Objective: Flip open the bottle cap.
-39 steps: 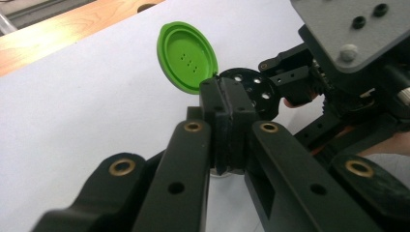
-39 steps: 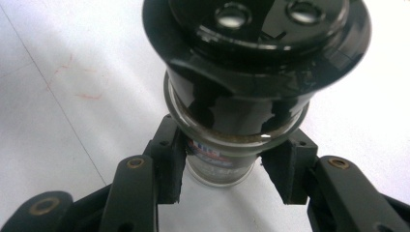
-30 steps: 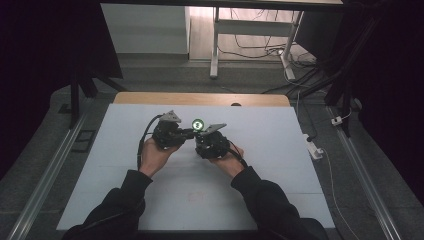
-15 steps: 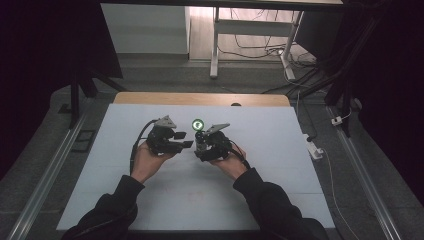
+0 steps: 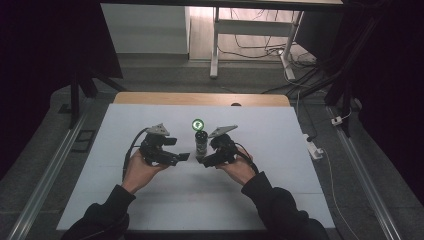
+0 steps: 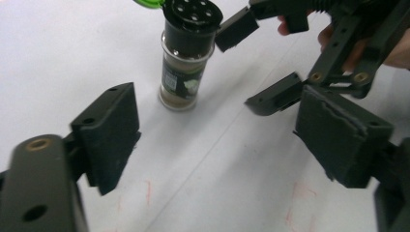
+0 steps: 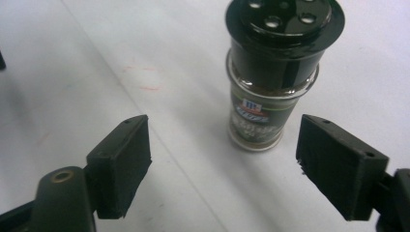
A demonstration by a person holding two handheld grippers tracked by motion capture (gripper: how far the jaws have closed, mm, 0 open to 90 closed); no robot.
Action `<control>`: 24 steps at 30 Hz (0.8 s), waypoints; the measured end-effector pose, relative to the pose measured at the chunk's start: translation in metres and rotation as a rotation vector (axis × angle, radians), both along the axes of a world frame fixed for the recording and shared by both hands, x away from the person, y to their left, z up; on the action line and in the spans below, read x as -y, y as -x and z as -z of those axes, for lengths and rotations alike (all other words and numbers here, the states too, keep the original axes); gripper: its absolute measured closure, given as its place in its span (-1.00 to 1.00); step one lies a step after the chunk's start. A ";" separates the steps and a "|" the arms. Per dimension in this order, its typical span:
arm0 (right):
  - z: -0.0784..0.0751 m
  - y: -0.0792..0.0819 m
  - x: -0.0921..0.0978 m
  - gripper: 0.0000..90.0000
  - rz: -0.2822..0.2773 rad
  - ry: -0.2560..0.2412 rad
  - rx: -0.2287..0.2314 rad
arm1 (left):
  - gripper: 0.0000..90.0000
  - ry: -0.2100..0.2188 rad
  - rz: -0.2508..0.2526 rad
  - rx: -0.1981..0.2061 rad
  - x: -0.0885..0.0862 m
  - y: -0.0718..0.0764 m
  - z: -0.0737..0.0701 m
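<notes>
Spice jar [image 5: 200, 145]: one, glass, upright on the white table [image 5: 280, 190], near its middle. Black shaker cap with round holes; dark label; brown contents visible below the cap. A green flip lid [image 5: 198, 124] stands open behind the cap.

Right gripper [image 5: 209, 159]: held in the person's right hand [image 5: 238, 169], just right of the jar. Jaws spread wide; in the right gripper view the jar stands ahead of them, toward the right jaw, touching neither.

Left gripper [image 5: 181, 156]: held in the left hand [image 5: 139, 170], just left of the jar. Jaws spread wide, holding nothing; in the left gripper view the jar sits beyond them, and the right gripper's upper jaw tip reaches close beside the cap.

Table: faint red marks on the surface near the jaws. Wooden edge [image 5: 200, 98] along the far side.
</notes>
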State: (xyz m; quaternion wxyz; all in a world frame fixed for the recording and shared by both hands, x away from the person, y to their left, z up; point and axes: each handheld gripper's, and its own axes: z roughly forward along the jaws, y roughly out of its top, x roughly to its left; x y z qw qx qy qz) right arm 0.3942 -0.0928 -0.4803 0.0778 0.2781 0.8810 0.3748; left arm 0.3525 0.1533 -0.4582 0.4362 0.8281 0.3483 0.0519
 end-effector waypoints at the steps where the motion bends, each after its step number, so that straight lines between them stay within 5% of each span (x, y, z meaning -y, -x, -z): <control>1: 0.000 0.000 0.000 -0.63 0.000 0.000 0.000 | -0.65 -0.007 -0.002 -0.004 0.000 0.002 0.000; 17: -0.013 0.030 0.028 -0.97 -0.011 -0.031 -0.012 | -1.00 -0.014 0.009 -0.006 -0.023 0.042 0.002; 24: -0.020 0.047 0.046 -1.00 -0.020 -0.037 0.013 | -1.00 0.040 -0.025 -0.007 -0.043 0.063 0.002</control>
